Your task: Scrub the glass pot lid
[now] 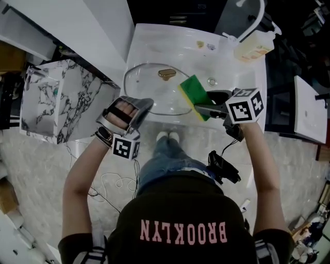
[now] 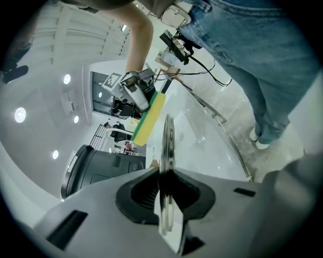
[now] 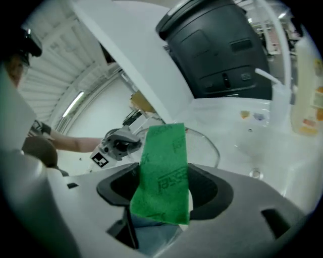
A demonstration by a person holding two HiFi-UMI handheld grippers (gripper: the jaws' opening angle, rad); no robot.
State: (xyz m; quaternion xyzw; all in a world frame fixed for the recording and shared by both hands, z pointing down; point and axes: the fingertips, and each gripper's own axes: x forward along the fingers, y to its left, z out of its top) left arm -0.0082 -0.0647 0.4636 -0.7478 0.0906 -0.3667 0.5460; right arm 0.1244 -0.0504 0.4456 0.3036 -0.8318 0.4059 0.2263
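- So, head view first: the glass pot lid [image 1: 154, 95] is held over the front half of the white sink [image 1: 136, 41]. Its near edge is about level with the sink's front rim. Behind it the basin is mostly open. The soap bottle [image 1: 252, 49] and faucet [image 1: 256, 14] are at the back right corner, well apart from the lid. A marbled box [image 1: 56, 100] sits off to the left, outside the sink.
- Both forearms reach forward from the body. The left gripper [image 1: 144, 104] comes in at the lid's near-left rim, and the right gripper [image 1: 200, 107] comes in from the right side.
- The right one has a green and yellow sponge [image 1: 195, 95], which lies over the lid's right edge.
- Left gripper view: the jaws are pinched tight on the lid's rim. The lid runs edge-on straight away from the camera. The sponge [image 2: 149, 118] is just beside the far end of the lid, on its left face. A black bin [image 2: 101, 166] stands beyond, and a jeans leg [image 2: 257, 65] fills the right.
- Right gripper view: the jaws are closed on the sponge, green side toward the camera, with its free end sticking up past the tips. The lid's curved rim shows right behind it, and the drain [image 3: 256, 175] is off to the right.
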